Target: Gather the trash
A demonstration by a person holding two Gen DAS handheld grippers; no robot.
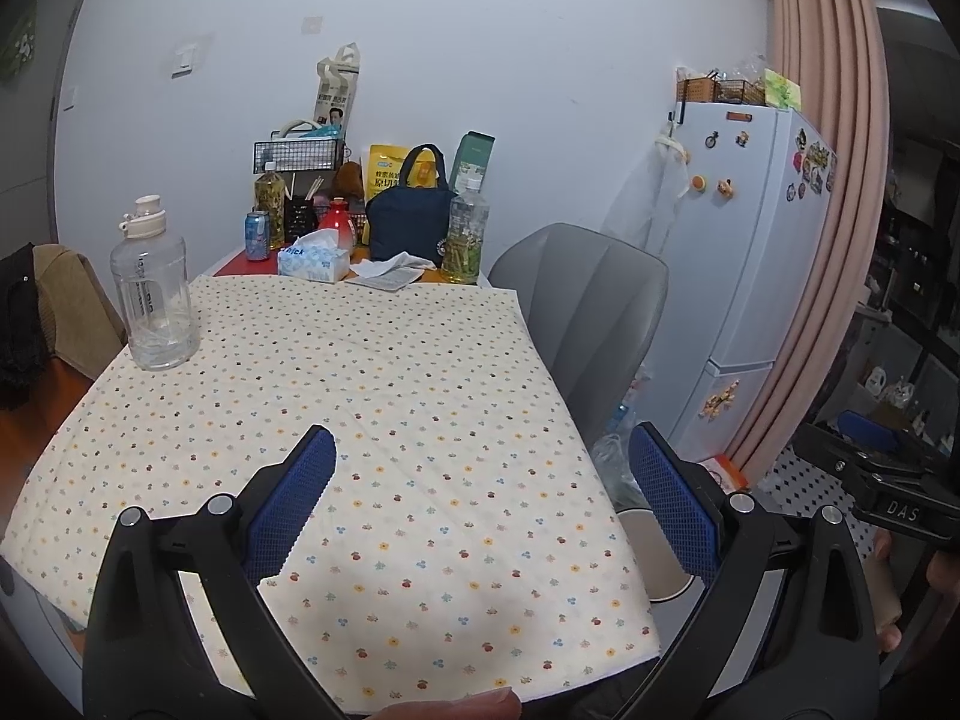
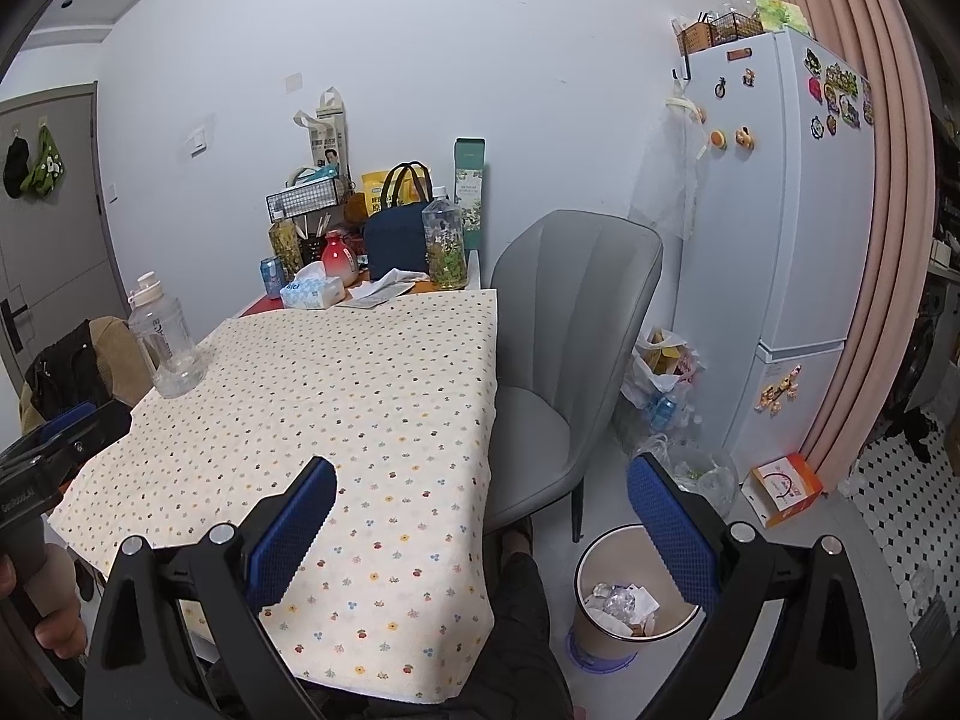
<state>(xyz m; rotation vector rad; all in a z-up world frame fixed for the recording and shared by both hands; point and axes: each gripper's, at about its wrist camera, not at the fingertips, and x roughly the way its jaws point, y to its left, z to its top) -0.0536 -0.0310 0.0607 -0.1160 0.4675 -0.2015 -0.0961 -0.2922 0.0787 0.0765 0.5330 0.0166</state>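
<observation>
A beige trash bin stands on the floor right of the table, with crumpled paper and wrappers inside; its rim shows in the left wrist view. My left gripper is open and empty above the near part of the dotted tablecloth. My right gripper is open and empty over the table's near right corner, left of the bin. Crumpled white paper lies at the table's far end beside a tissue box.
A large clear water bottle stands at the table's left edge. Bottles, a blue can, a navy bag and a wire basket crowd the far end. A grey chair, plastic bags, an orange box and a fridge are on the right.
</observation>
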